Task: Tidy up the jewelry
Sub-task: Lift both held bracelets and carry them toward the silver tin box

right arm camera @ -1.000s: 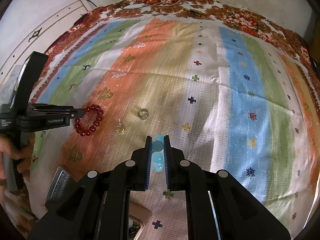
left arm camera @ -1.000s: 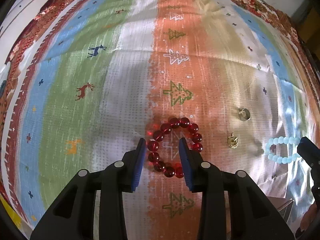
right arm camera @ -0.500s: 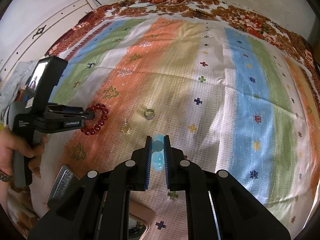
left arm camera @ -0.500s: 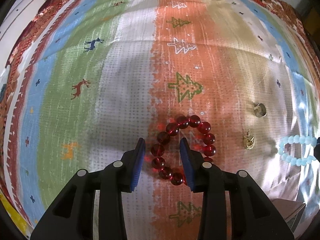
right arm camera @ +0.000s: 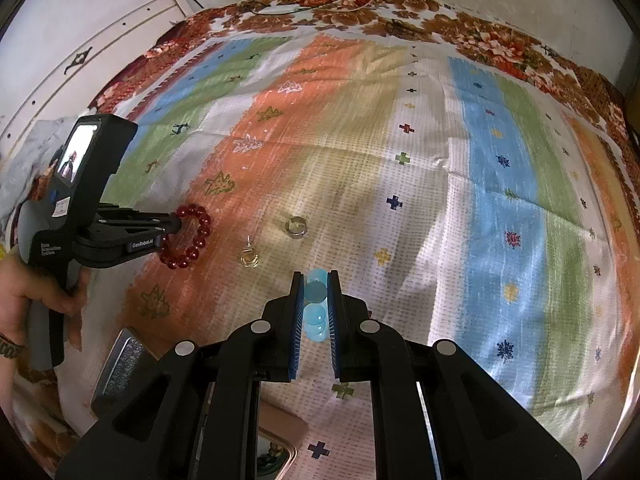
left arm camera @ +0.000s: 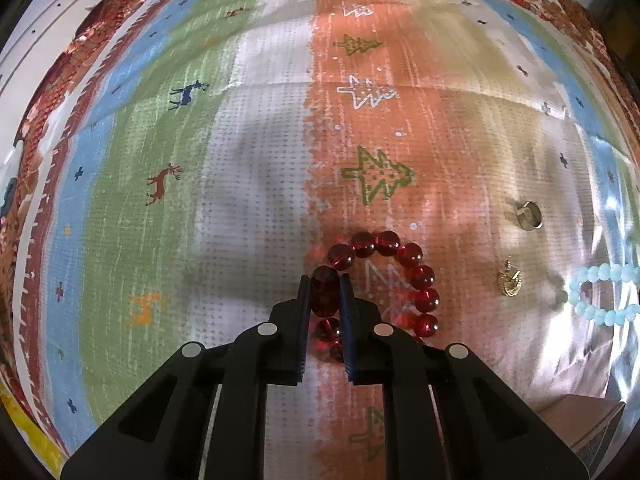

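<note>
A red bead bracelet [left arm camera: 404, 276] lies on the striped bedspread; my left gripper [left arm camera: 325, 292] is shut on its left side. It also shows in the right wrist view [right arm camera: 192, 240], held at the left gripper's tips. My right gripper [right arm camera: 316, 292] is shut on a pale blue bead bracelet [right arm camera: 314, 312], which also shows in the left wrist view [left arm camera: 604, 294] at the right edge. A gold pendant [left arm camera: 509, 282] and a silver ring [left arm camera: 530, 215] lie between the two bracelets; they also show in the right wrist view, the pendant [right arm camera: 250, 256] left of the ring [right arm camera: 296, 226].
A dark metal box [right arm camera: 120, 364] and a tan box with a mirror-like lid [right arm camera: 276, 440] sit at the near edge of the bed. A cardboard-coloured box corner [left arm camera: 592, 416] shows at lower right in the left wrist view. A white wall and cables run behind the bed.
My left gripper has closed from open onto the left side of the red bracelet. My right gripper stays shut on the blue bracelet and has lifted slightly.
</note>
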